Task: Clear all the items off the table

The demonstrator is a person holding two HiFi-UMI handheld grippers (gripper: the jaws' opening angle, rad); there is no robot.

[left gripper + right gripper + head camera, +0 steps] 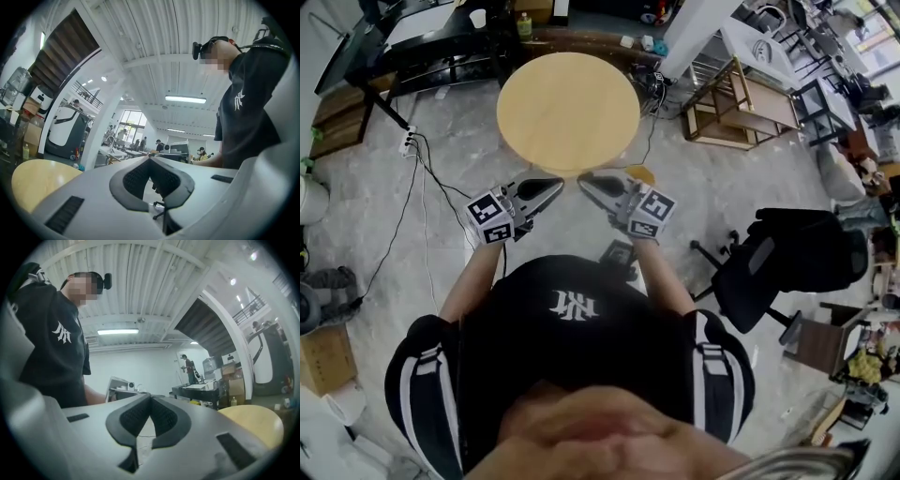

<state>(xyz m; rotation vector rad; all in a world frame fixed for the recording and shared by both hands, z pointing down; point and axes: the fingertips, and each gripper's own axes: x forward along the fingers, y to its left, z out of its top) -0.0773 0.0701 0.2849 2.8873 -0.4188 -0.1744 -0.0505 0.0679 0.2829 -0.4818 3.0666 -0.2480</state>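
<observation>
The round, light wooden table (567,112) stands in front of me with nothing on its top. My left gripper (560,185) and right gripper (581,178) hover side by side just before the table's near edge, tips pointing toward each other. Both are shut with nothing between the jaws. In the left gripper view the jaw tips of the left gripper (150,158) meet, and a slice of the table (37,183) shows at lower left. In the right gripper view the right gripper (150,394) is likewise closed, with the table (255,420) at lower right.
A black office chair (797,262) stands to my right on the marble floor. A wooden shelf frame (741,108) is at the back right, and a black desk (422,37) at the back left. Cables (422,178) trail across the floor on the left.
</observation>
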